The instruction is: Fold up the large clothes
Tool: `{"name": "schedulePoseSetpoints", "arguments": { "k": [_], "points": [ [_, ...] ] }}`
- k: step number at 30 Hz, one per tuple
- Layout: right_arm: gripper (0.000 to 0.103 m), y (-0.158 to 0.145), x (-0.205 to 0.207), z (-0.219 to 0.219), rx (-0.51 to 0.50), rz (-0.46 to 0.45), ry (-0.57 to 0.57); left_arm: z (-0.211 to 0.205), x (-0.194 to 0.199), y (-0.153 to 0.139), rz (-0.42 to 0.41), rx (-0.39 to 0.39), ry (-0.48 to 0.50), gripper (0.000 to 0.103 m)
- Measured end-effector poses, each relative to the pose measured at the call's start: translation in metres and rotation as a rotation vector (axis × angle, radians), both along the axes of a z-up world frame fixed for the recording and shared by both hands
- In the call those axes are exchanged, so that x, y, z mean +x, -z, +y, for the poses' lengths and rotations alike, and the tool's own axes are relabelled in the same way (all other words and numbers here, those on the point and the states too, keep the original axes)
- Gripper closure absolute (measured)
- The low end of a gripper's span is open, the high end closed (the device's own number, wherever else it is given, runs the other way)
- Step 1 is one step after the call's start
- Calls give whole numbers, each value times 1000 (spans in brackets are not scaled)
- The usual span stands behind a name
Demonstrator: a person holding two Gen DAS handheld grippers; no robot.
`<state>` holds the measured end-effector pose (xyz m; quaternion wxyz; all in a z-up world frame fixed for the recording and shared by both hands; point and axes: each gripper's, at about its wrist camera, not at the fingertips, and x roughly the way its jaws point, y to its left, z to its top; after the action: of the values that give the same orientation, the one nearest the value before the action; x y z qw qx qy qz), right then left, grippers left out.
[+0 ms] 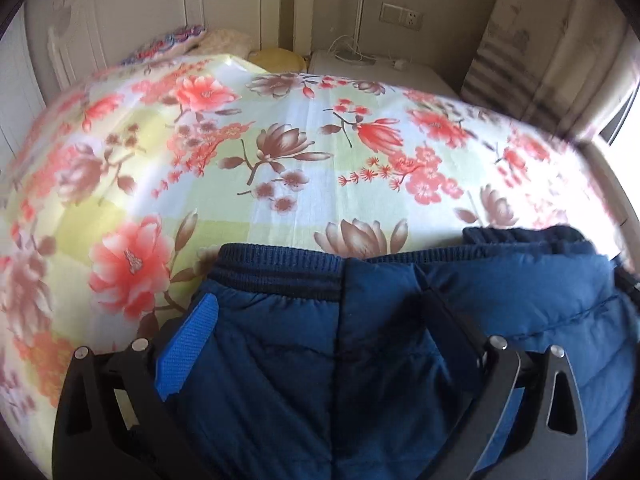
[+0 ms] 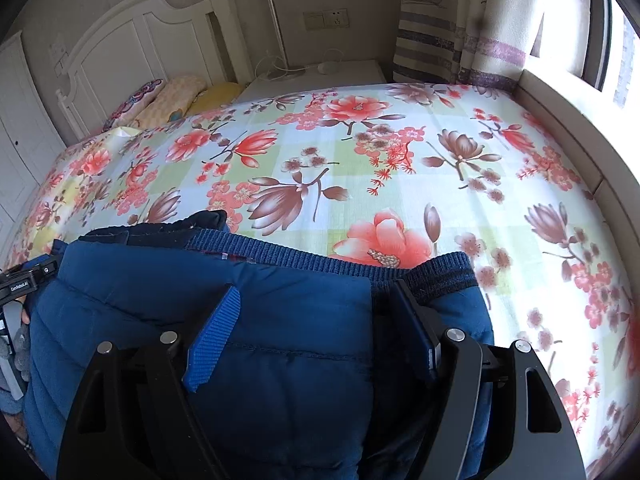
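Both the left gripper (image 1: pixel 320 344) and right gripper (image 2: pixel 316 332) pinch the navy padded jacket (image 1: pixel 380 320) between their fingers, mid-fold; next, carry its ribbed hem toward twelve o'clock across the floral bed (image 2: pixel 400 160).

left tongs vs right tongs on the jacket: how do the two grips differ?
Left tongs straddle the jacket's center seam just below the ribbed hem; right tongs straddle a folded panel edge. Left tongs face the bed's floral sheet at its headboard side; right tongs sit nearer the window side. Shared: both have navy padded fabric bunched between blue-padded fingers, near the hem.
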<state>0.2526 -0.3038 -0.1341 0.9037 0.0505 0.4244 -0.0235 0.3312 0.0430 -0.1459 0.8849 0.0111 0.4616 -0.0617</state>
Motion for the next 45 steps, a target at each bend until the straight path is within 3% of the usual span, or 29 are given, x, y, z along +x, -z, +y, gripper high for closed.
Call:
{"name": "schedulePoseSetpoints", "arguments": {
  "k": [2, 5, 7, 9, 12, 15, 16, 19, 22, 26, 30, 35, 38, 41, 45],
  "points": [
    [30, -17, -9, 24, -150, -43, 36, 3, -1, 1, 1, -2, -7, 2],
    [30, -40, -22, 79, -185, -126, -115, 6, -1, 2, 2, -21, -16, 2],
    [23, -46, -25, 134, -262, -155, -245, 7, -2, 2, 0, -12, -17, 2],
    [21, -36, -20, 169, -286, -133, -359, 7, -2, 1, 0, -14, -17, 2],
    [21, 6, -3, 204, -392, -3, -448, 10, -2, 2, -1, -28, -21, 2],
    [21, 3, 8, 172, -199, 31, -422, 10, -1, 2, 1, -32, -24, 2],
    [21, -3, 8, 153, -170, 9, -364, 10, -1, 2, 0, -28, -23, 2],
    [21, -21, -1, 99, -223, -55, -184, 11, -1, 2, -2, -23, -23, 2],
    [21, -16, -4, 39, -172, -19, -59, 10, -1, 2, -1, -22, -23, 2],
    [20, 7, -10, -29, 59, -3, 46, 10, -1, 2, -6, -18, -23, 2],
    [19, 9, -7, -10, -53, -1, 37, 9, -2, 2, -8, -18, -23, 2],
    [18, 10, -10, -23, 30, -18, 34, 10, -1, 2, -7, -23, -23, 2],
    [18, -12, -26, -14, -102, -48, 110, 9, -2, 2, -7, -19, -23, 2],
    [15, -45, -56, 30, -103, -177, -21, 9, -2, 2, -4, -17, -22, 2],
    [13, -44, -69, 107, -206, -164, -252, 10, -2, 2, -6, -17, -24, 2]
  ]
}}
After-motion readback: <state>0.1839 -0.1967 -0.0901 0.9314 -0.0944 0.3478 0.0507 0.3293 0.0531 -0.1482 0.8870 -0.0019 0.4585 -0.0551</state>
